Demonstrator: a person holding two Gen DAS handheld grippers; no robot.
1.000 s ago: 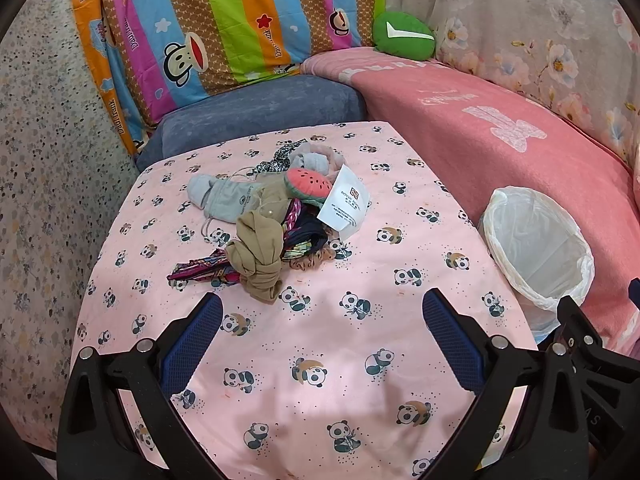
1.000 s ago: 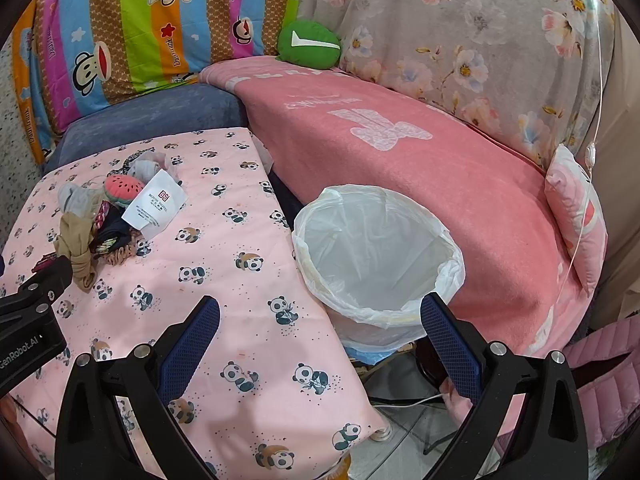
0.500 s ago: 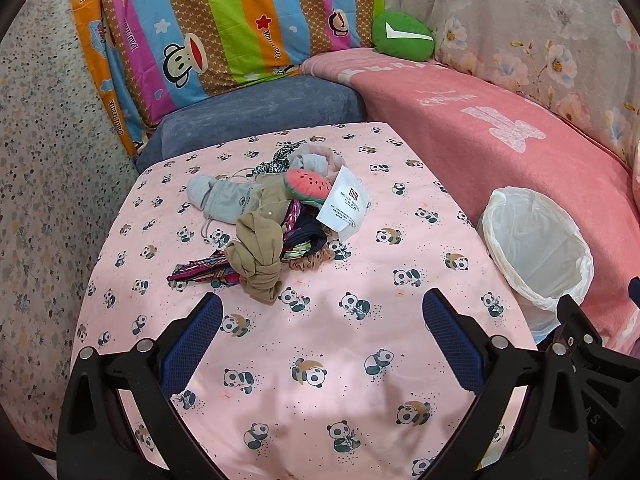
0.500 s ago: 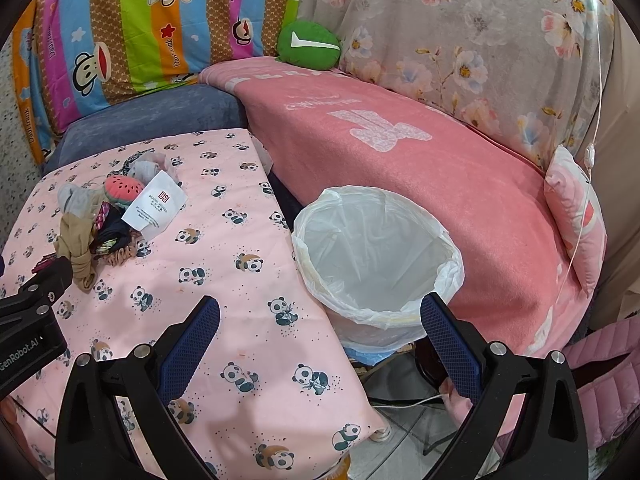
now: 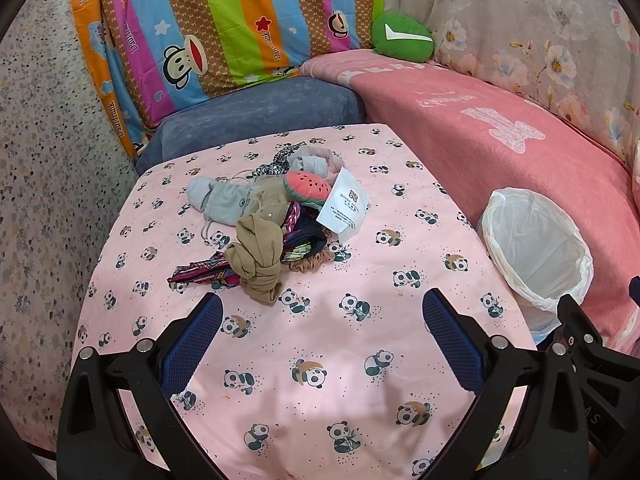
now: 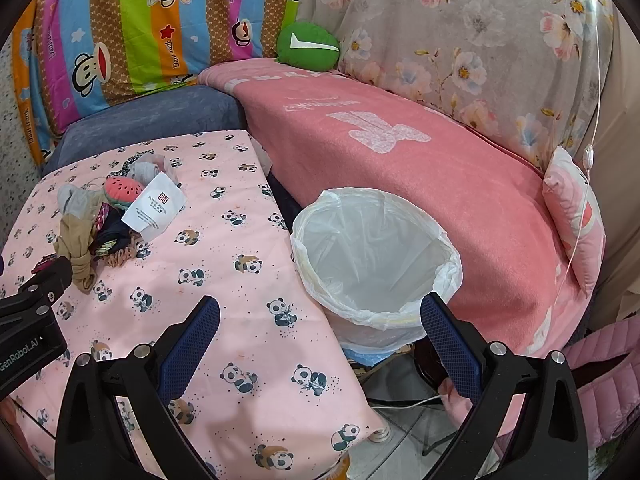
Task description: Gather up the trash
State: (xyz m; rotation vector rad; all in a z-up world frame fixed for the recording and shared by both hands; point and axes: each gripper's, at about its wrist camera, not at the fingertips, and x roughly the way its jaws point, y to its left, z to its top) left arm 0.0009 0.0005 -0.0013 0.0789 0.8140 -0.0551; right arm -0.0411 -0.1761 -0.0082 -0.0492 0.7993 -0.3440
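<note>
- Counter [image 5: 320, 380] with pink panda-print cloth; pink-blanketed sofa [image 6: 420, 168] runs along its right edge, blue cushion [image 5: 256, 116] at the far edge.
- Bin [image 6: 376, 256] lined with a white bag, standing on the floor just off the counter's right edge, between counter and sofa. Inside looks empty.
- Pile of small stuff [image 5: 272, 224] on the far half of the counter, nearer the left edge than the right: tan knotted cloth [image 5: 258, 258], grey pouch [image 5: 224, 200], watermelon-print piece [image 5: 308, 188], dark patterned fabric bits.
- White paper packet [image 5: 344, 210] with red logo, leaning on the pile's right side; trash candidate.
- Left tongs [image 5: 322, 328] apart, nothing held, over the near half of the counter, short of the pile.
- Right tongs [image 6: 320, 328] apart, nothing held, over the counter's near-right corner with the bin's near rim between the fingers.
</note>
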